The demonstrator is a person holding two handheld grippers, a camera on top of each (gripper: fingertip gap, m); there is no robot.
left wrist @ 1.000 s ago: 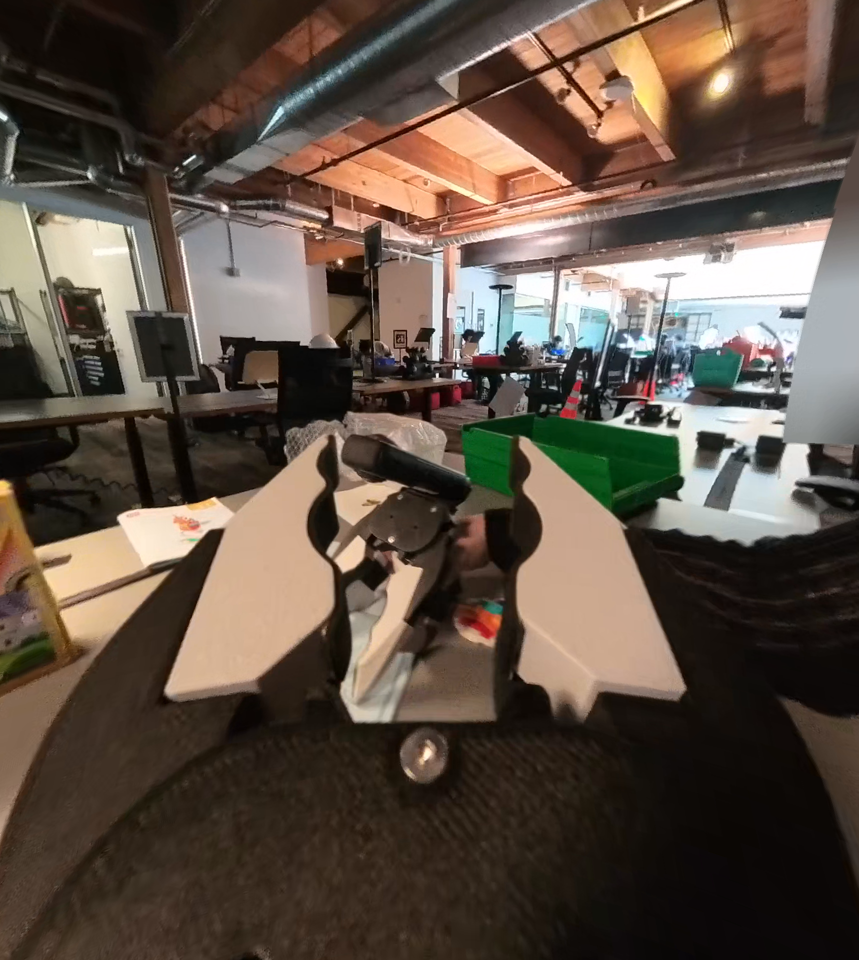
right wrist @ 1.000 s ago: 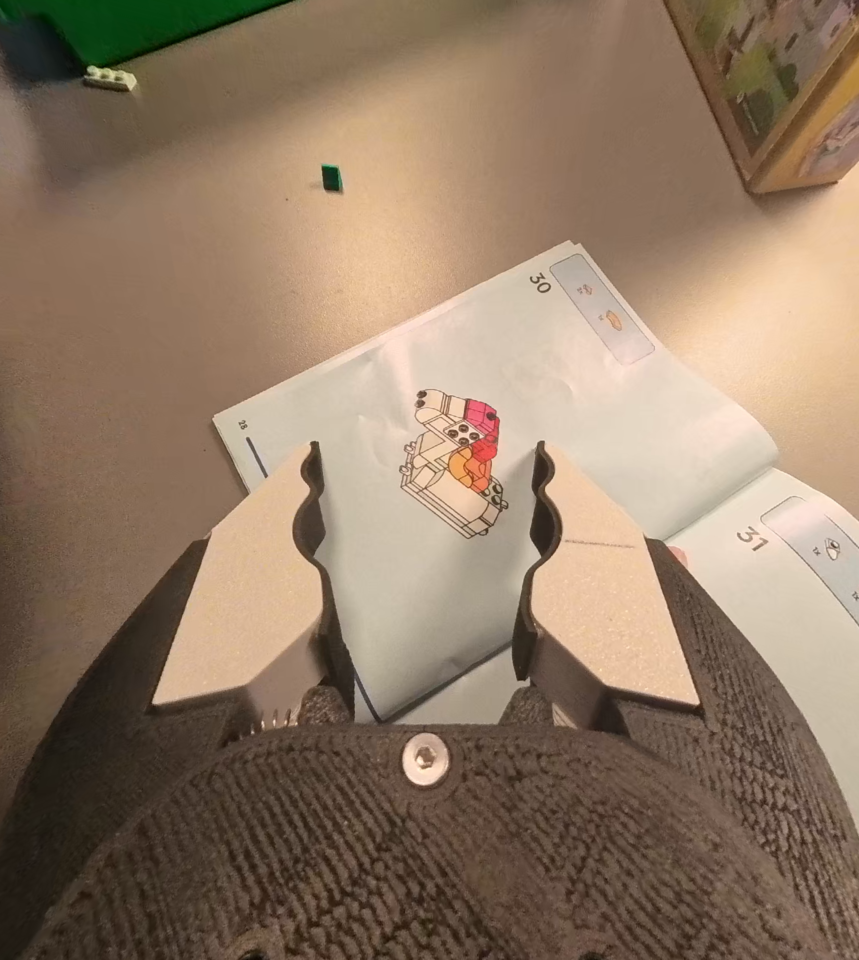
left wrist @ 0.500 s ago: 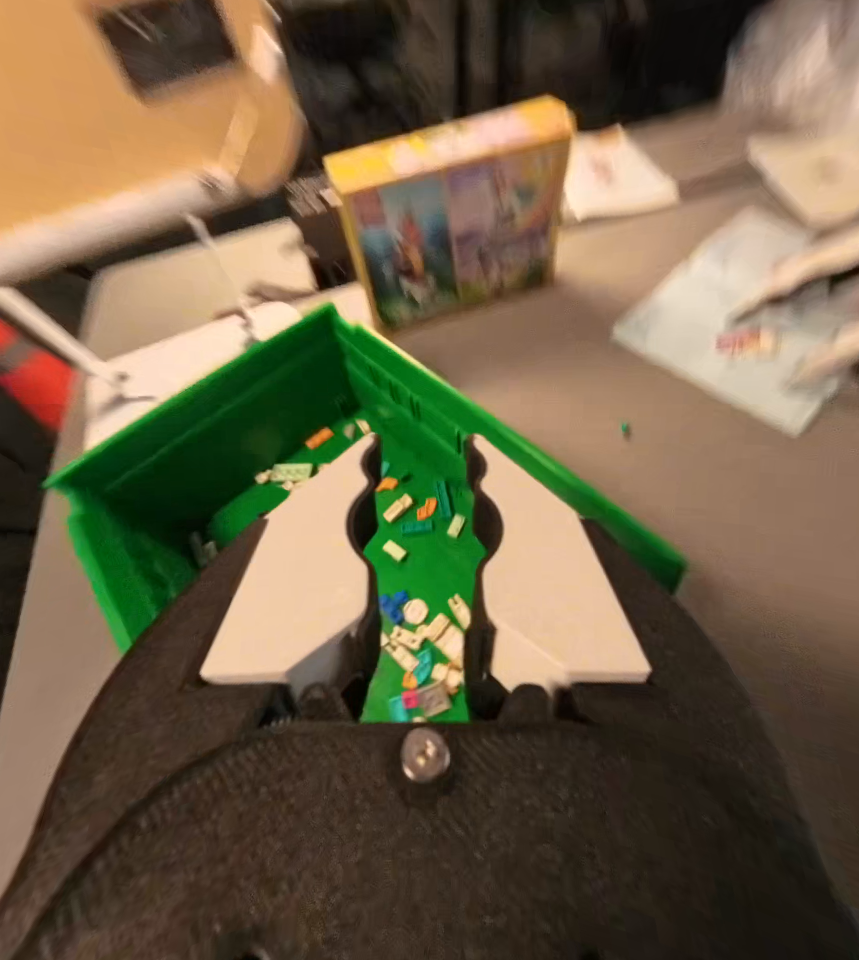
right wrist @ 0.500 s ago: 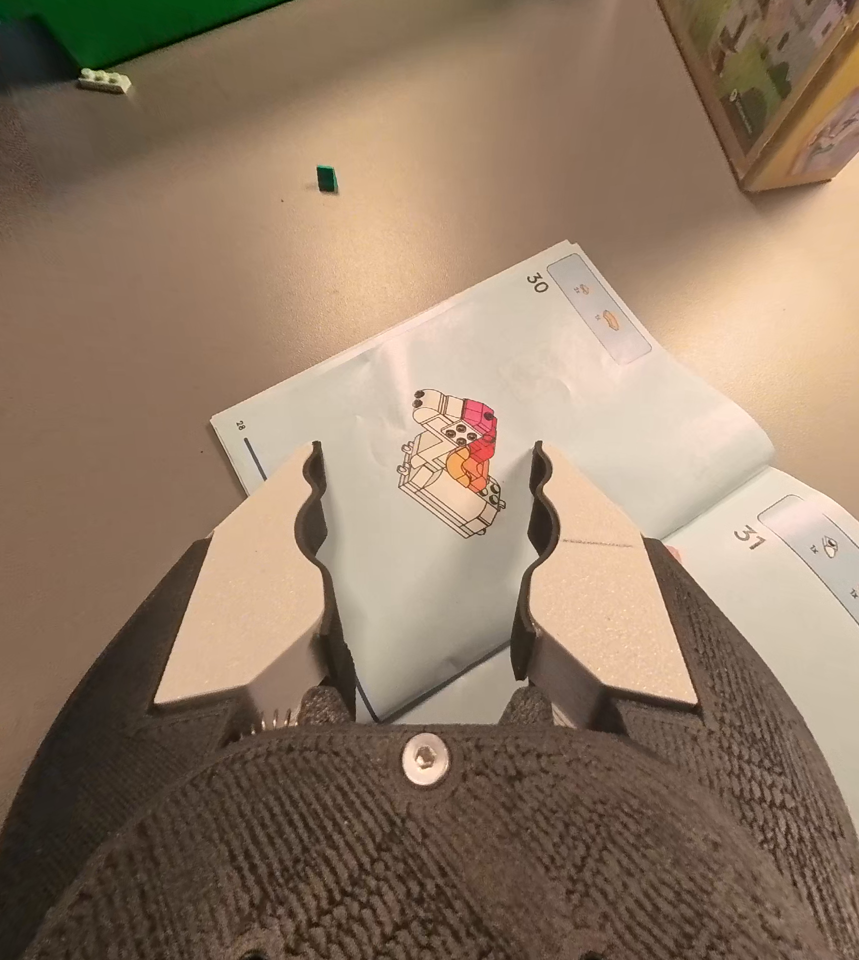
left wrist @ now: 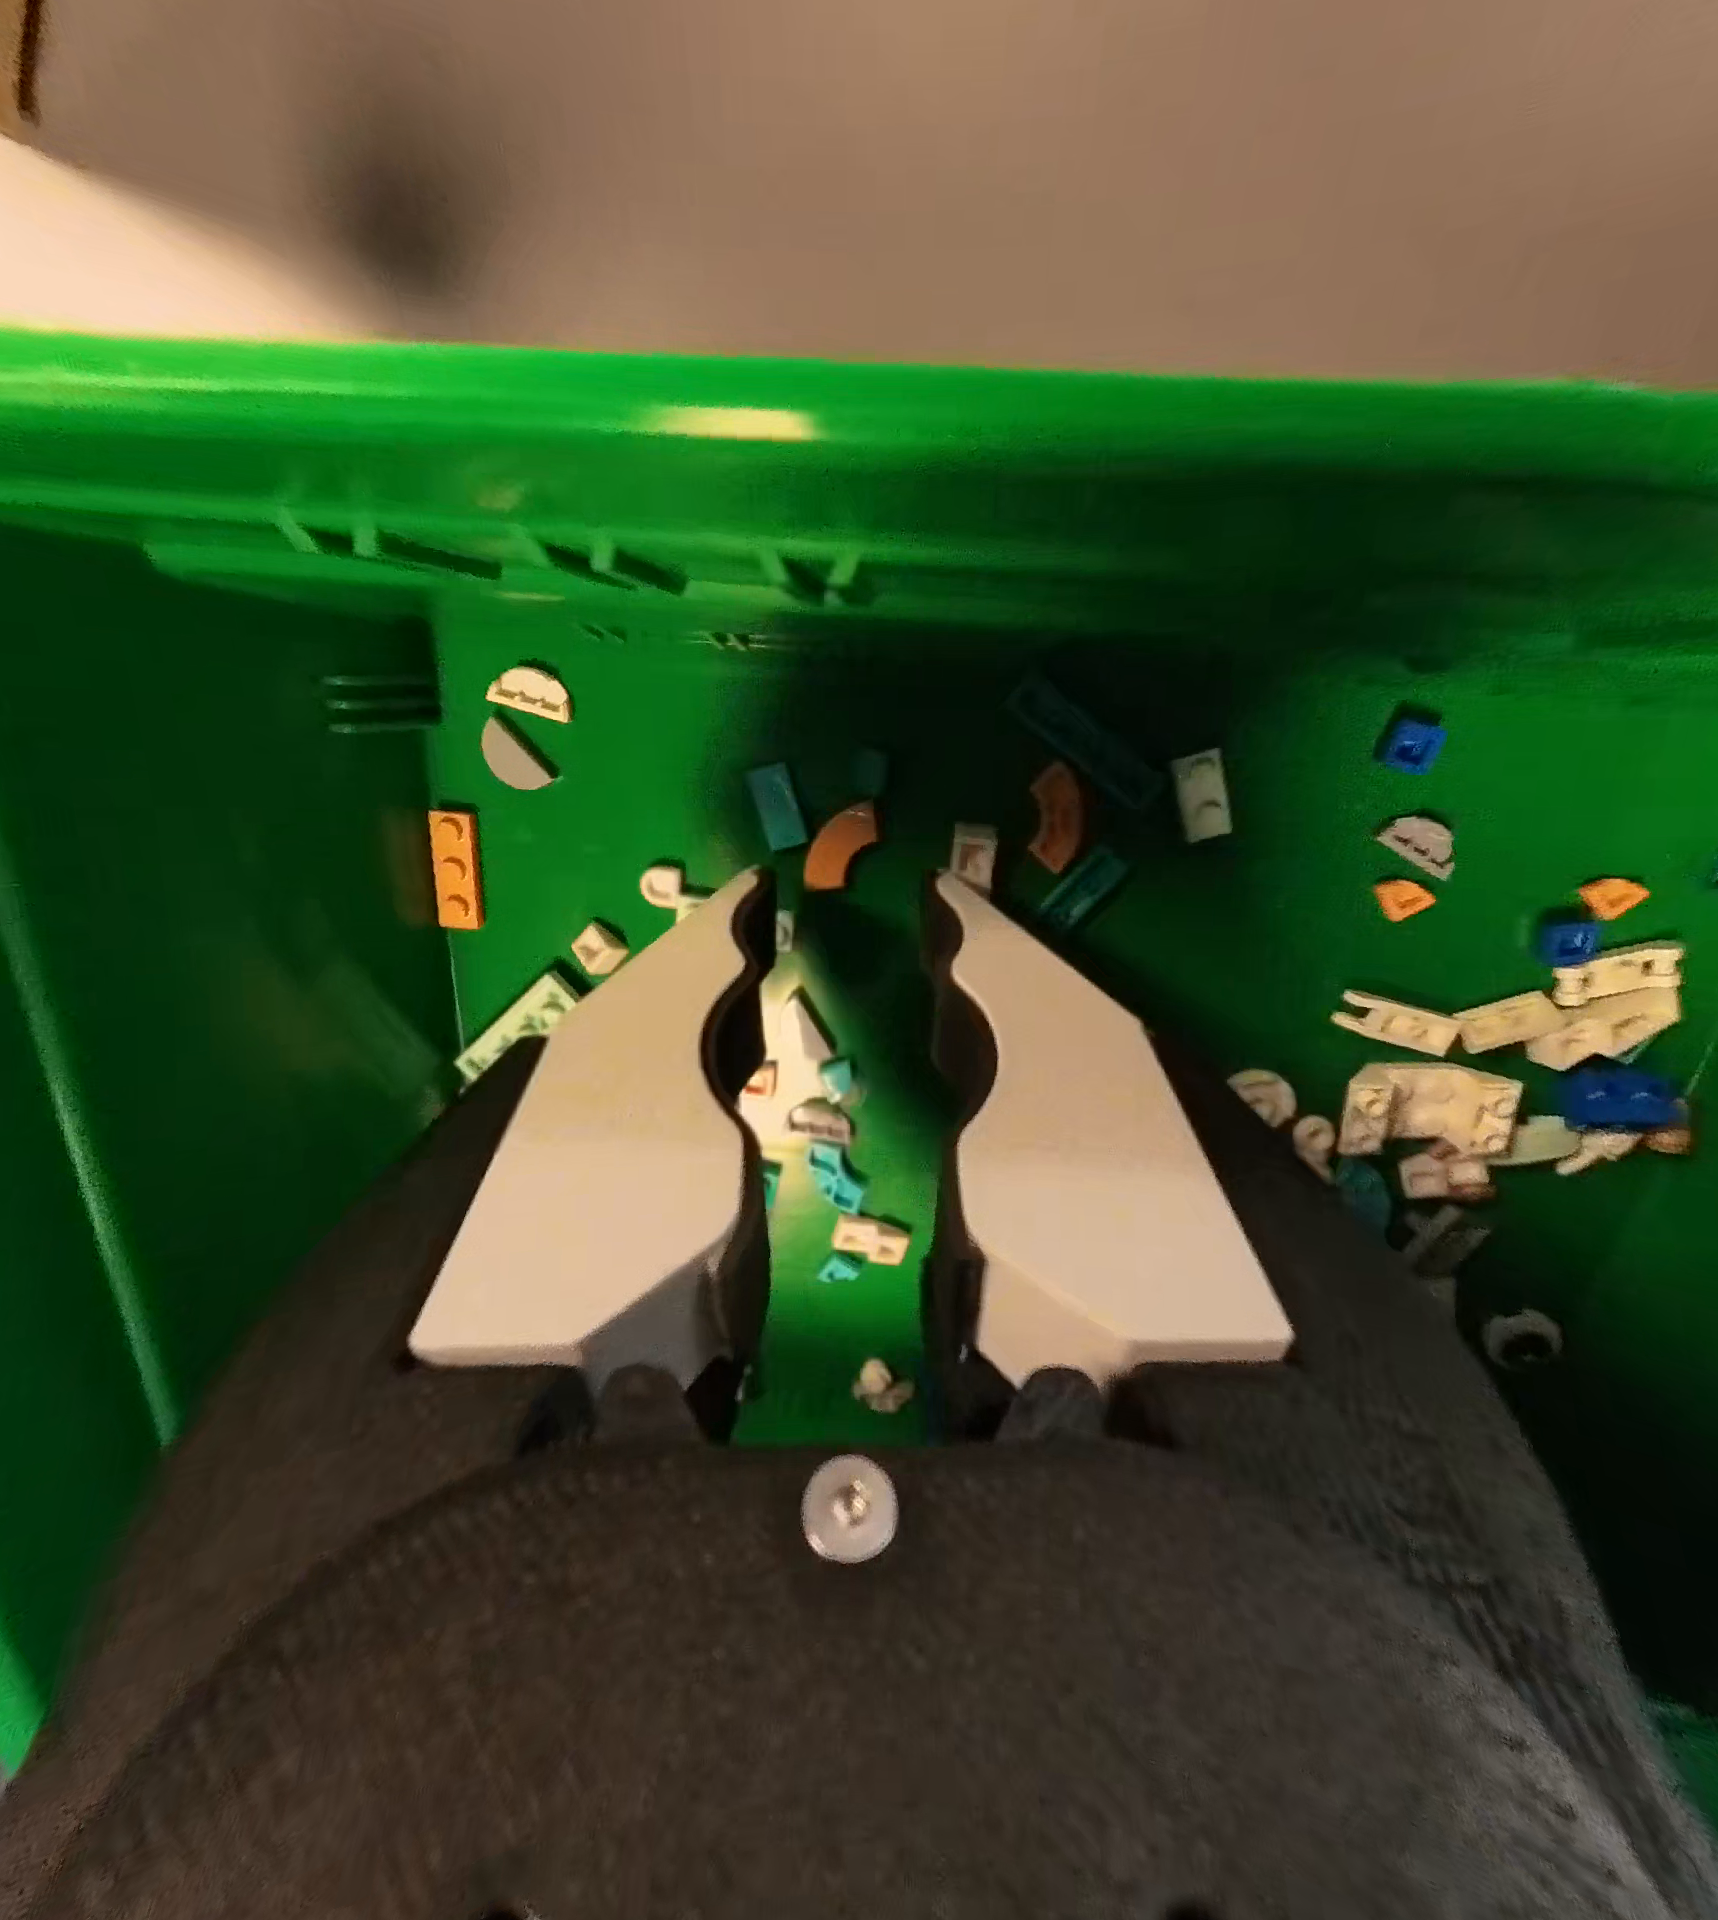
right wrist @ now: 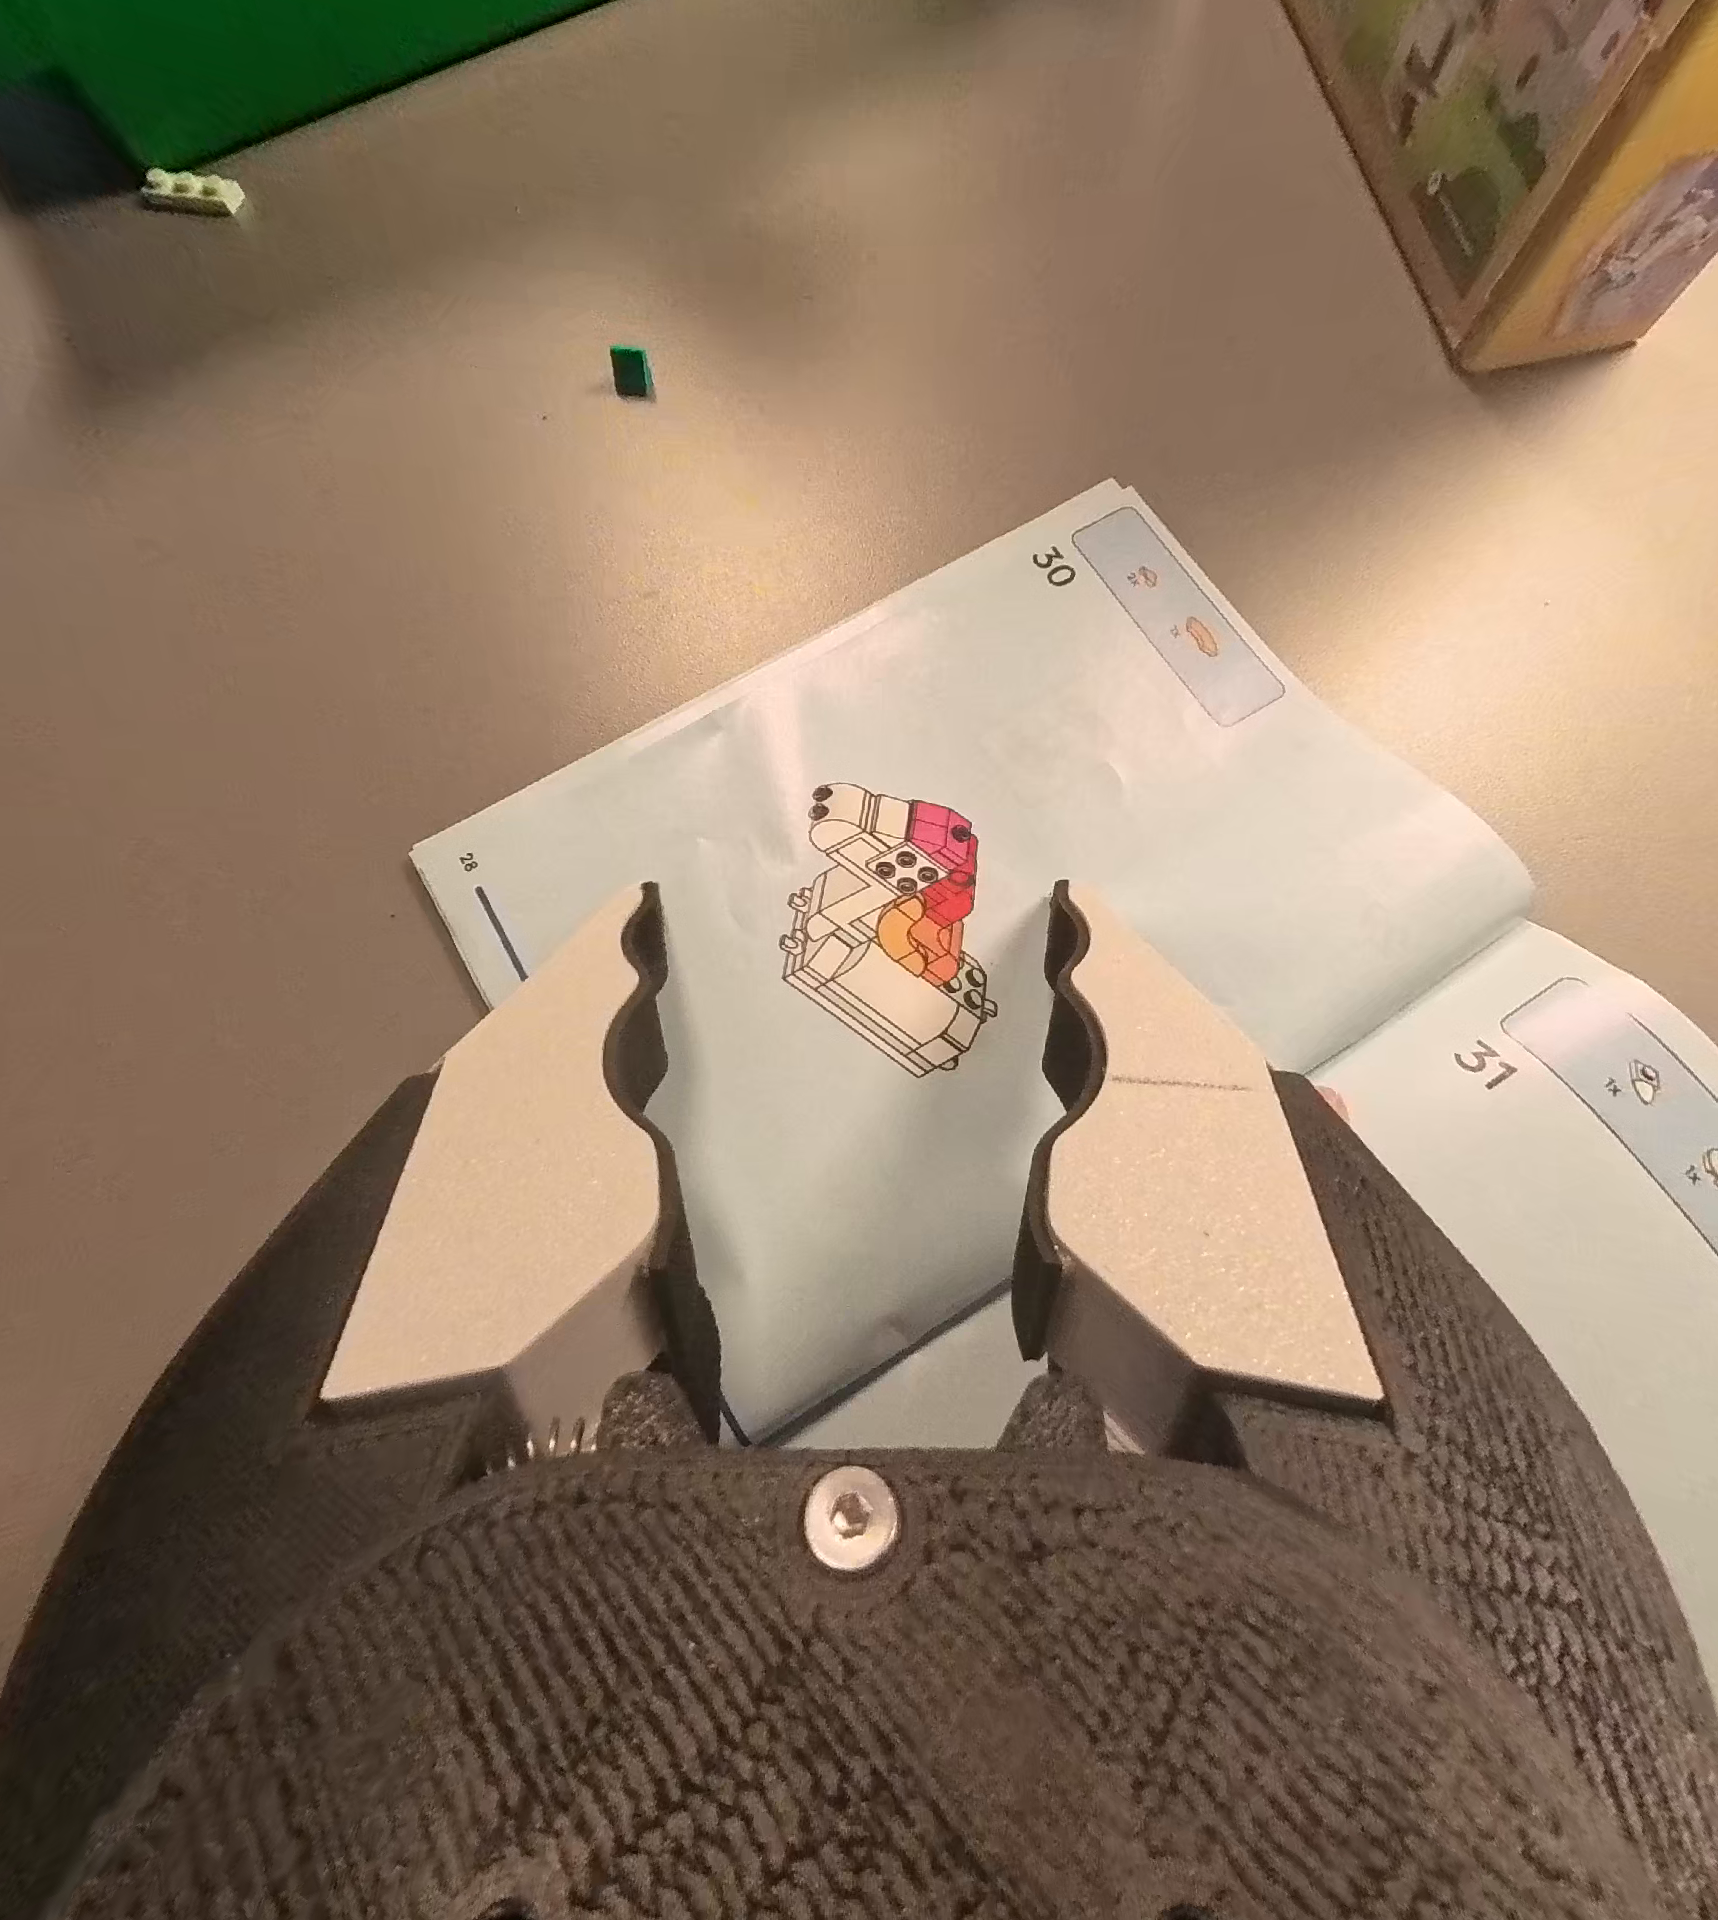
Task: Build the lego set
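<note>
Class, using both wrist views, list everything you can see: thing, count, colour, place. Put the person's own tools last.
Bin: one, green, under the left claw; its corner shows top left in the right view.
Loose pieces: many, white, orange, teal, blue, grey, on the bin floor.
Instruction booklet: one, pale blue, open on the table under the right claw.
Small tile: one, dark green, on the table beyond the booklet.
Pale plate: one, pale green, beside the bin.
Set box: one, yellow-edged, top right.
Table: one, beige.
Left claw: open, empty, inside the bin.
Right claw: open, empty.
</note>
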